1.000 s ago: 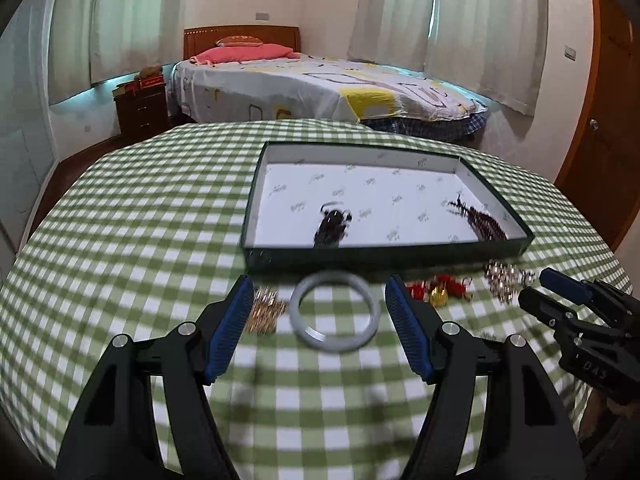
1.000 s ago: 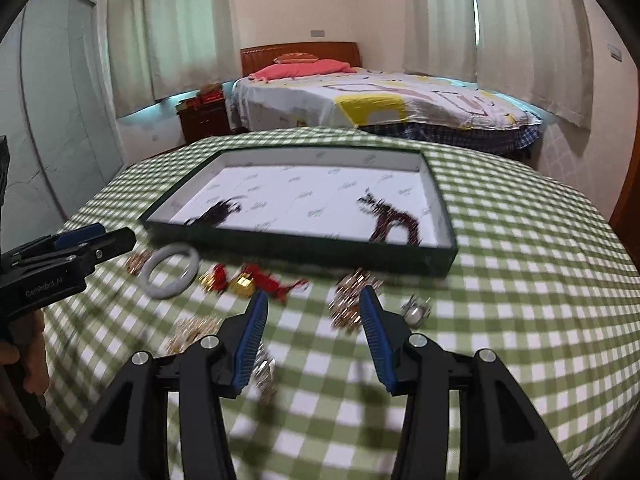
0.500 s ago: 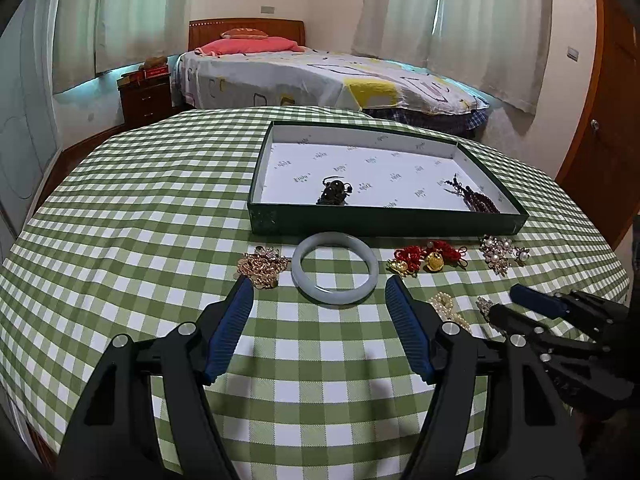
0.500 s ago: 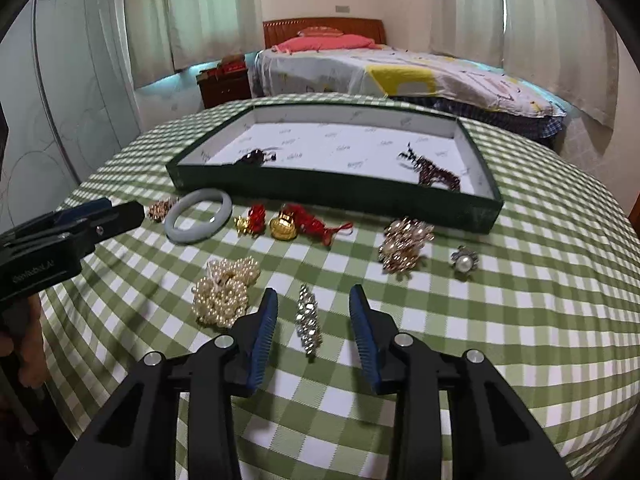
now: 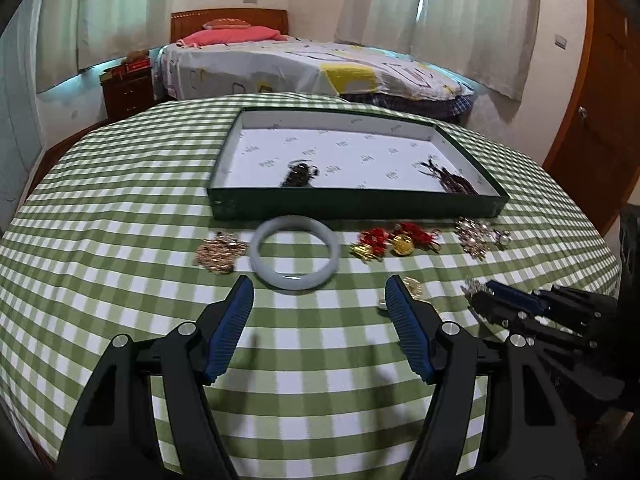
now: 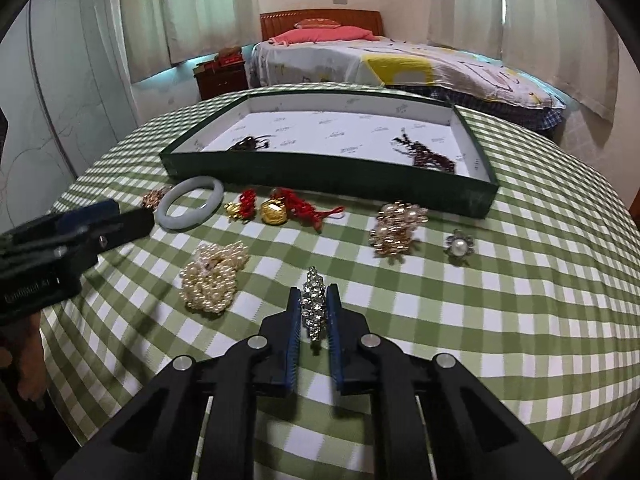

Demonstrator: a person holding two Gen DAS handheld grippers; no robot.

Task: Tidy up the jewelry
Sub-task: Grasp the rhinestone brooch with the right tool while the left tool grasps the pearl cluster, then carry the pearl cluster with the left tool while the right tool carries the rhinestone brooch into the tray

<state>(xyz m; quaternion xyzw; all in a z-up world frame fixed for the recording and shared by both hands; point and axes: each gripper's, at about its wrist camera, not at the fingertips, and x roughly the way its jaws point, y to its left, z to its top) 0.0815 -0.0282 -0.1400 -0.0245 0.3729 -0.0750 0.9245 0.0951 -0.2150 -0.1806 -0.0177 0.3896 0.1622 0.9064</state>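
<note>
A dark green tray [image 5: 352,204] [image 6: 332,178] with white lining holds two dark bead pieces [image 5: 300,174] [image 5: 450,178]. In front of it lie a pale jade bangle [image 5: 296,256] [image 6: 190,202], a gold chain clump [image 5: 220,250], red-and-gold knot charms [image 5: 396,240] [image 6: 280,208], a pearl-and-gold cluster [image 6: 396,228], a pearl flower ring [image 6: 460,244] and a pearl strand heap [image 6: 214,276]. My right gripper [image 6: 314,292] is shut on a rhinestone brooch [image 6: 314,306]. My left gripper [image 5: 320,286] is open, just short of the bangle.
The round table has a green checked cloth [image 5: 120,216]. Behind it stand a bed [image 5: 304,68], a nightstand [image 5: 128,92] and curtains. A wooden door [image 5: 600,120] is at the right. The left gripper shows in the right wrist view [image 6: 72,236].
My right gripper has pulled back from the gold cluster to the rhinestone brooch and closed on it. My left gripper stays open before the bangle.
</note>
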